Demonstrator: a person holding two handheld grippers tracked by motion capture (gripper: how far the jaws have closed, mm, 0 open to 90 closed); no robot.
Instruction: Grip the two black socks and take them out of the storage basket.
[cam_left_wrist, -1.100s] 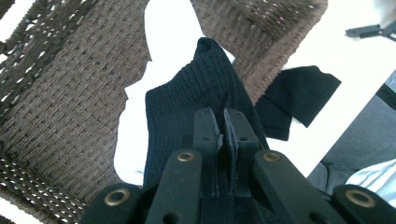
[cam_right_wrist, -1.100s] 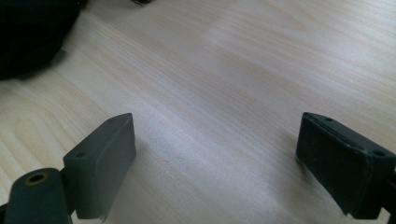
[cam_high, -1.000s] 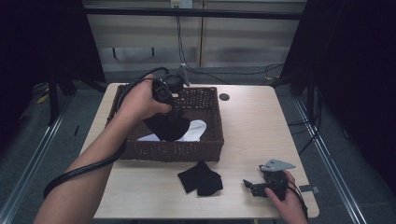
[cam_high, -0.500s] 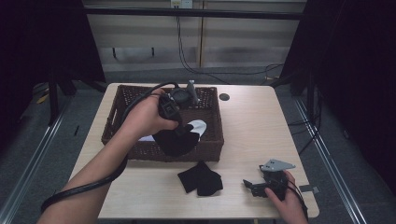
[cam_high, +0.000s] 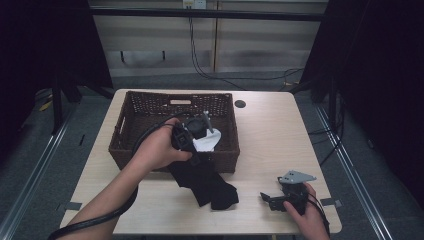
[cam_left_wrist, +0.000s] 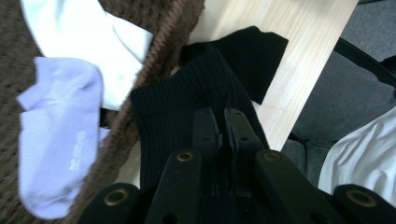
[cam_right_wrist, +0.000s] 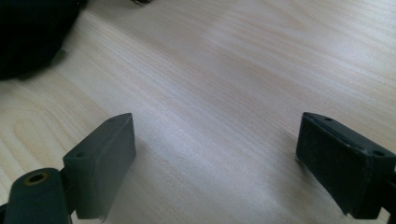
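Pinching black sock, left claw clamped tight

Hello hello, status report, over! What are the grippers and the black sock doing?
Left gripper shut on black sock, draped over basket rim. Right gripper open, resting on table. Nothing in the way.

Lab-like recording space, bare wooden table, dark curtains, trailing wall cables, grey floor
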